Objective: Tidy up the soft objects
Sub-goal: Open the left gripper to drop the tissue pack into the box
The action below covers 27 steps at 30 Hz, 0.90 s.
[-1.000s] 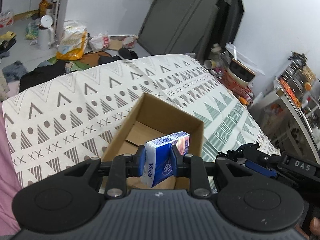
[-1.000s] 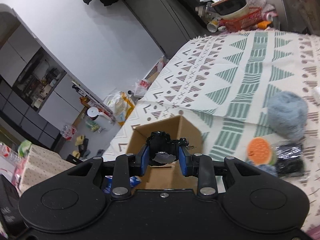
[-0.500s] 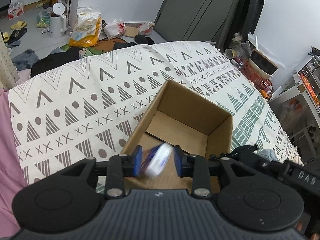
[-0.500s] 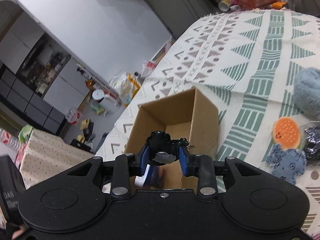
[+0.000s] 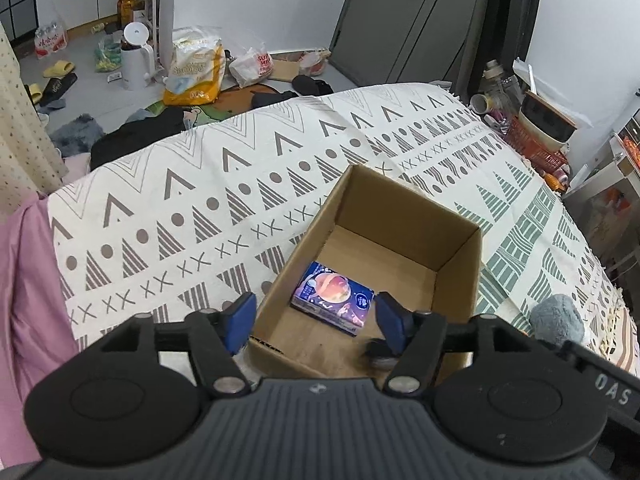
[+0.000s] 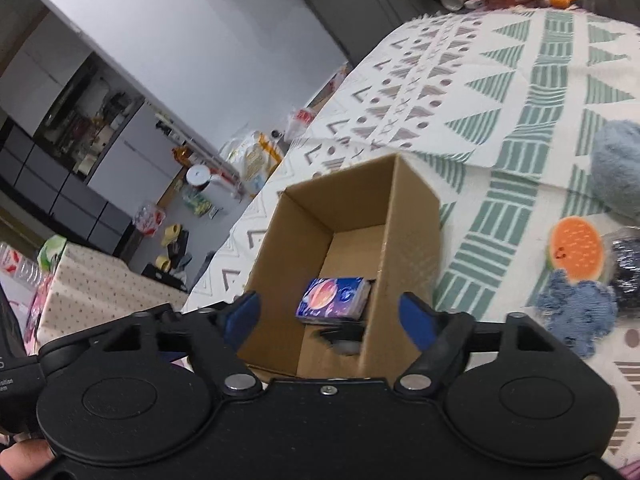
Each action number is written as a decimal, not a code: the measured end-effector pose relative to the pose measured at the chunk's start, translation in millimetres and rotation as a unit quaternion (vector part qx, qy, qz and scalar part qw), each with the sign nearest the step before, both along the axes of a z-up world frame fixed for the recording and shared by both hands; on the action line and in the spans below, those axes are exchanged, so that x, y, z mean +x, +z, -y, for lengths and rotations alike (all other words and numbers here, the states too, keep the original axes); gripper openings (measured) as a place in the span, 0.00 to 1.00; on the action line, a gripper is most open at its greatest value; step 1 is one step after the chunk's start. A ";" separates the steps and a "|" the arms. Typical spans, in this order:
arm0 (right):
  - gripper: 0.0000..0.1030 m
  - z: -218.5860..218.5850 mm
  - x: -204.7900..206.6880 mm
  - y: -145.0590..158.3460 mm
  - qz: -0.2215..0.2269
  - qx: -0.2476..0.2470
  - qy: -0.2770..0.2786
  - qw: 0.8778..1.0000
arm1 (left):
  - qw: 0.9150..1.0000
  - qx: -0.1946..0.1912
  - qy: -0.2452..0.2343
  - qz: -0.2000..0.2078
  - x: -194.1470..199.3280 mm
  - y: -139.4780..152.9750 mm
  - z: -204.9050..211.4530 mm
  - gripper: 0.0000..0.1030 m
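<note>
An open cardboard box point(image 5: 404, 208) point(image 6: 412, 216) stands on a patterned cloth. A blue tissue pack point(image 5: 333, 298) point(image 6: 333, 299) lies flat on its floor. A small black item point(image 5: 379, 354) point(image 6: 343, 340) lies in the box near its front wall. My left gripper point(image 5: 315, 322) hovers open above the box's near edge, nothing between its fingers. My right gripper point(image 6: 332, 318) is open too, over the same box, empty. To the right on the cloth lie a grey fluffy object point(image 6: 618, 168) point(image 5: 556, 322), an orange round plush point(image 6: 576, 254), a blue plush point(image 6: 576, 314) and a black bundle point(image 6: 628, 268).
The patterned cloth point(image 5: 200, 200) covers the bed or table; pink fabric point(image 5: 28, 280) lies at its left. Beyond the far edge the floor holds bags point(image 5: 196, 70), a white kettle point(image 5: 136, 56) and slippers. A red basket with bowls point(image 5: 540, 136) sits at the far right.
Both grippers opened. The tissue pack dropped from the left gripper into the box, and the black item left the right gripper and now lies in the box.
</note>
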State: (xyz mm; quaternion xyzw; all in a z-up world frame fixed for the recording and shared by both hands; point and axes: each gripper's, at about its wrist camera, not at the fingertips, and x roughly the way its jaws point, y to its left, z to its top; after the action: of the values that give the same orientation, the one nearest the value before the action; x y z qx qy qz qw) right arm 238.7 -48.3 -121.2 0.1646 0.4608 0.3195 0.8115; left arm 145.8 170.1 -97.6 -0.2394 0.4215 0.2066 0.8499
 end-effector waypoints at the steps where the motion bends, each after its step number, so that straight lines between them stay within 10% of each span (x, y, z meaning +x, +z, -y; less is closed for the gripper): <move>1: 0.78 5.2 -0.8 2.0 0.000 0.002 -0.004 1.000 | 1.000 0.001 -0.003 0.000 -0.7 3.0 1.6 0.72; 11: 0.98 42.4 -12.7 17.8 0.020 -0.033 -0.041 0.998 | 0.998 0.035 -0.033 -0.027 0.0 14.8 34.0 0.77; 27: 1.00 90.4 -13.4 30.6 0.041 -0.086 -0.065 0.993 | 0.995 0.078 -0.063 -0.019 6.2 35.2 92.4 0.96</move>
State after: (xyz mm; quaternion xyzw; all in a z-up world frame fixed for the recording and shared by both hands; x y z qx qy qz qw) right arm 225.3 -138.7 -90.6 0.1104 0.4411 0.2316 0.8600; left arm 152.0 77.7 -62.4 -0.1416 0.4343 0.1889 0.8693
